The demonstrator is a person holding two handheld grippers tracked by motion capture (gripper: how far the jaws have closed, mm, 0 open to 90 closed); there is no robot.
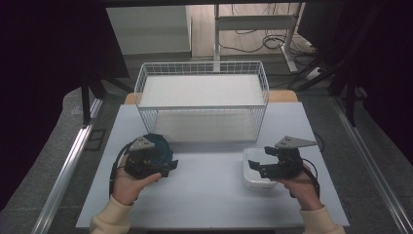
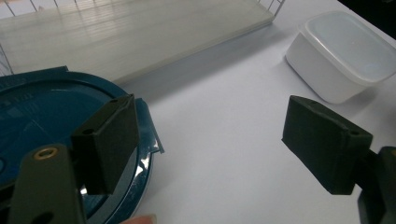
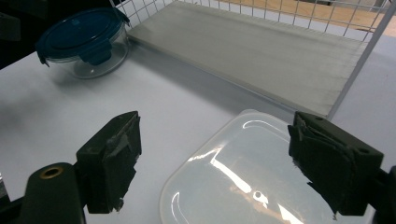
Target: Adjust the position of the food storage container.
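- Left gripper [image 1: 163, 168] hangs over the round clear container with a dark blue clip-on lid [image 1: 155, 145], which sits on the pale grey table [image 1: 214, 195] just in front of the white wire basket shelf [image 1: 202, 100], at its left end. Jaws spread wide, nothing between them; in the left gripper view one pad sits above the lid's edge [image 2: 56, 116], the other over bare table.
- Right gripper [image 1: 260, 163] hovers over the square white plastic box with a translucent lid [image 1: 255, 168], near the shelf's right end. Jaws spread here too, straddling the lid [image 3: 243, 177] without pressing it.
- Risk, left side: closing from this offset would likely catch only the lid rim or a clip flap, so the container could tip or skid.
- Risk, right side: the glossy lid looks slick and flexible; a pinch on the lid alone could pop it off or let the box slip.
- Both containers sit near the wire frame, so a careless lift might snag it.
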